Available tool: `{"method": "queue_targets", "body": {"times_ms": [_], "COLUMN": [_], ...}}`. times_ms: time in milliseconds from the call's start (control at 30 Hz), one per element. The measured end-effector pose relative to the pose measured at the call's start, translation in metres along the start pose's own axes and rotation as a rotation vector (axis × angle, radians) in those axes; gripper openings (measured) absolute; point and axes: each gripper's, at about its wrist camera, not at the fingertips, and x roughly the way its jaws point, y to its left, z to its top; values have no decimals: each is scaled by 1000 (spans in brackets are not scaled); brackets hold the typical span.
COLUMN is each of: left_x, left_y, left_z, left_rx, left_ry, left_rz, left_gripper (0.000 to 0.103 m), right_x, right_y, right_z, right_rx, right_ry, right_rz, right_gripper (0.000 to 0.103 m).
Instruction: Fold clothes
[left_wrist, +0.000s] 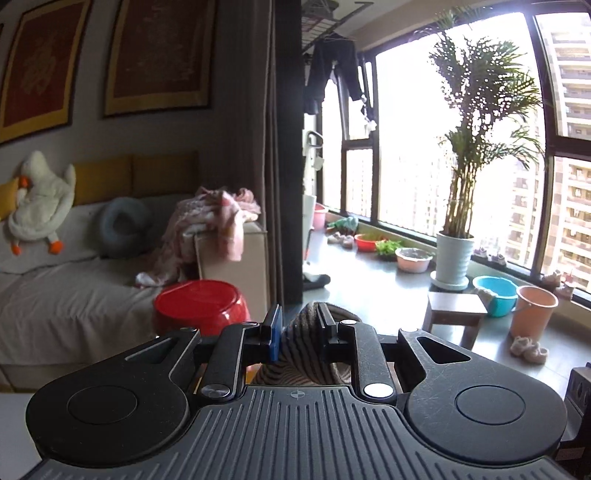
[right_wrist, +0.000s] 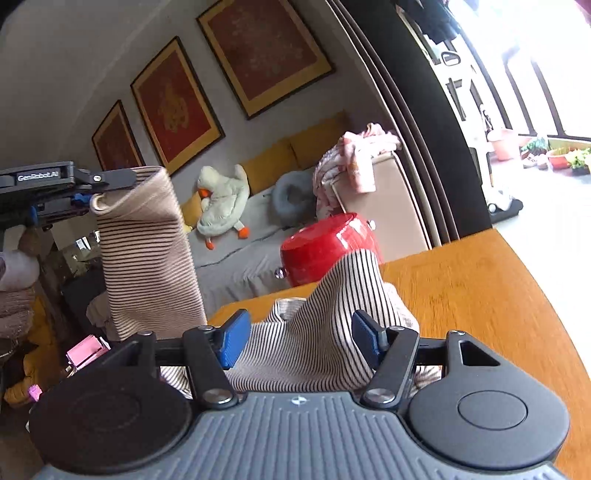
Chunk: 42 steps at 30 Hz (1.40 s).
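A beige garment with thin dark stripes (right_wrist: 147, 251) hangs from my left gripper (right_wrist: 98, 192), which holds its edge high at the left of the right wrist view. In the left wrist view the left gripper (left_wrist: 299, 325) is shut on this striped cloth (left_wrist: 301, 350), which bunches between the fingers. The rest of the garment (right_wrist: 332, 321) lies heaped on the wooden table (right_wrist: 480, 295). My right gripper (right_wrist: 299, 339) is open just above that heap, with the cloth rising between its blue pads (right_wrist: 232, 339).
A red basin (right_wrist: 325, 247) sits upside down beyond the table's far edge, also in the left wrist view (left_wrist: 199, 302). Behind it is a sofa (left_wrist: 55, 295) with a plush goose (left_wrist: 40, 206) and pink clothes (left_wrist: 218, 218). A stool (left_wrist: 454, 314), buckets and a potted palm (left_wrist: 458, 236) stand by the window.
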Motion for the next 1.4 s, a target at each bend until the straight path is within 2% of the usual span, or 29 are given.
{"method": "queue_targets", "body": {"times_ms": [33,100,200,233,300,333,433,467,533,633,733,767,867,900,967,1033,1133,1200,1267,1400], "left_x": [5,19,39,42,40,35,23,21,22,31,38,39,43,43,43,44,44,45,46,49], "left_y": [-5,-18,-20,-22,-23,-23,-22,-22,-19,-7,6,9,17,18,20,22,25,25,27,30], "left_z": [-2,-10,-32,-41,-60,-69,-99,-110,-131,-152,-169,-174,-191,-190,-188,-188,-189,-189,-190,-192], "left_rx": [-1,-11,-92,-112,-119,-114,-109,-115,-127,-173,-221,-231,-259,-276,-289,-301,-315,-324,-337,-364], "left_ry": [8,28,85,111,132,131,141,151,173,214,244,248,264,261,251,250,244,241,242,247], "left_rz": [-16,-47,-159,-195,-229,-237,-262,-271,-278,-260,-260,-262,-270,-280,-297,-313,-331,-340,-349,-368], "left_gripper": [22,22,23,26,45,58,67,71,75,77,83,85,88,89,95,95,98,99,99,101], "right_x": [-2,-1,2,3,-2,-4,6,9,16,44,72,81,86,85,79,73,73,84,104,138], "right_y": [1,2,0,-1,-8,-12,-18,-20,-24,-17,-9,-6,22,31,37,32,11,2,-3,-7], "right_z": [7,16,17,17,16,17,24,27,31,33,30,26,0,-9,-15,0,37,48,50,59], "right_rx": [-32,-127,-308,-361,-363,-349,-289,-269,-234,-254,-290,-316,-493,-559,-610,-549,-384,-399,-440,-392], "right_ry": [-5,-4,51,69,93,102,108,110,116,141,190,218,298,327,352,342,277,266,298,355], "right_rz": [-13,-99,-227,-265,-275,-272,-248,-240,-224,-218,-220,-220,-142,-122,-103,-95,-120,-165,-211,-186], "right_gripper": [62,62,62,62,62,59,26,24,23,23,24,24,23,23,23,23,24,25,28,33]}}
